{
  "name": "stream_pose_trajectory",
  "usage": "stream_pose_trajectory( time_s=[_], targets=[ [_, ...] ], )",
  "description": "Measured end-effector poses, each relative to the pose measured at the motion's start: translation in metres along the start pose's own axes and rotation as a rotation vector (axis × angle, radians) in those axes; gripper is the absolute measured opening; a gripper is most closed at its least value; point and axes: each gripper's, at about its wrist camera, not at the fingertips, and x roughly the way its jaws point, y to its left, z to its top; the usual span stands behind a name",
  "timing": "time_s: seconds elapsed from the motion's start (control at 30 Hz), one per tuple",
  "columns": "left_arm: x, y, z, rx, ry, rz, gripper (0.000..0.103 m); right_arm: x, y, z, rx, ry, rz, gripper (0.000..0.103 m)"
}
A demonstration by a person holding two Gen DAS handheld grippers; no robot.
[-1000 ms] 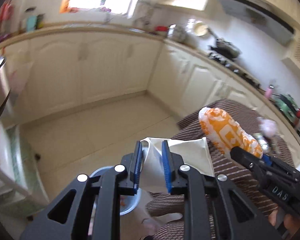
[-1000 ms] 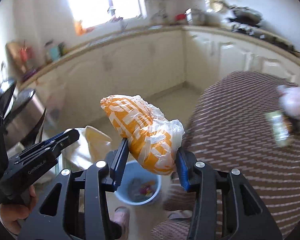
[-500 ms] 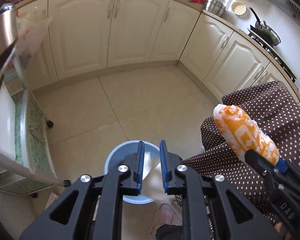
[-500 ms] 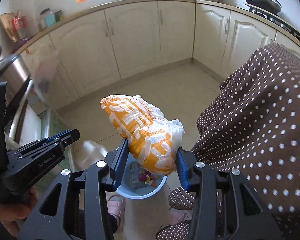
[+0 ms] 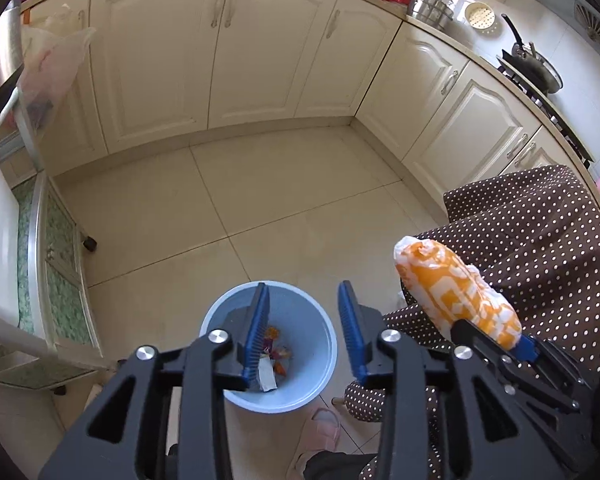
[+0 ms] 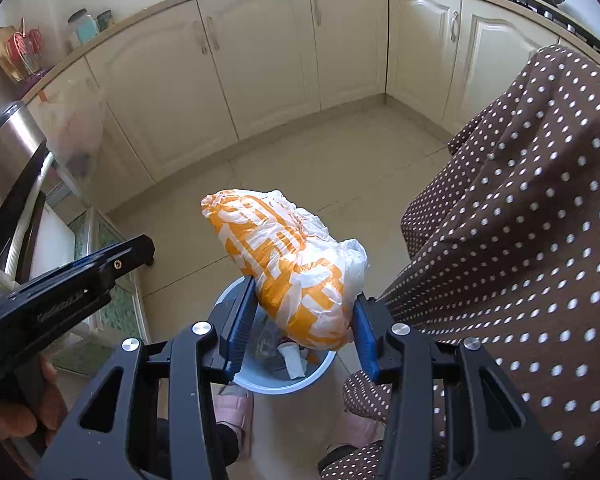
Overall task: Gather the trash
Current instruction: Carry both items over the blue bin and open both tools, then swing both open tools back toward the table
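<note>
- left gripper [image 5: 304,328] just opened, nothing between its jaws, above the blue bin [image 5: 269,347];
- right gripper [image 6: 304,326] pinches orange-and-white bag [image 6: 288,272], tablecloth [image 6: 520,240] at three o'clock.

You have two grippers: the left gripper [image 5: 304,330] and the right gripper [image 6: 302,330]. One orange-and-white bag [image 6: 288,272] sits at twelve o'clock from the right one. One blue bin [image 5: 320,344] stands below. Two pink slippers [image 6: 236,404] show.
</note>
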Motion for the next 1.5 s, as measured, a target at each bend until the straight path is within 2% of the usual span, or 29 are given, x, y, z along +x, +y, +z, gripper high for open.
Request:
stream_pose_trajectory(
  time_s=[0.2, 0.33, 0.5, 0.73, 0.87, 1.03, 1.13, 1.3, 1.5],
  targets=[
    [-0.008, 0.008, -0.002, -0.009, 0.001, 0.001, 0.040, 0.010, 0.012, 0.005, 0.002, 0.007, 0.033, 0.043],
    [-0.015, 0.015, 0.000, -0.024, -0.014, 0.006, 0.042, 0.016, 0.022, 0.013, 0.012, -0.008, 0.066, 0.050],
    [-0.026, 0.022, 0.003, -0.034, -0.024, -0.004, 0.043, 0.018, 0.032, 0.023, 0.007, -0.014, 0.068, 0.051],
    [-0.045, 0.007, 0.002, -0.010, -0.042, -0.033, 0.043, -0.009, 0.026, 0.021, 0.008, -0.045, 0.050, 0.051],
    [-0.060, -0.015, 0.002, 0.026, -0.057, -0.070, 0.043, -0.047, 0.014, 0.020, 0.012, -0.099, 0.015, 0.051],
    [-0.094, -0.060, 0.001, 0.093, -0.101, -0.144, 0.044, -0.114, -0.013, 0.026, 0.039, -0.205, -0.004, 0.054],
    [-0.112, -0.091, 0.000, 0.147, -0.125, -0.194, 0.048, -0.154, -0.034, 0.025, 0.058, -0.274, -0.031, 0.056],
    [-0.132, -0.161, -0.006, 0.264, -0.134, -0.280, 0.051, -0.217, -0.089, 0.014, 0.111, -0.363, -0.126, 0.057],
    [-0.139, -0.261, -0.028, 0.442, -0.115, -0.373, 0.053, -0.263, -0.165, -0.018, 0.197, -0.397, -0.258, 0.059]
  ],
)
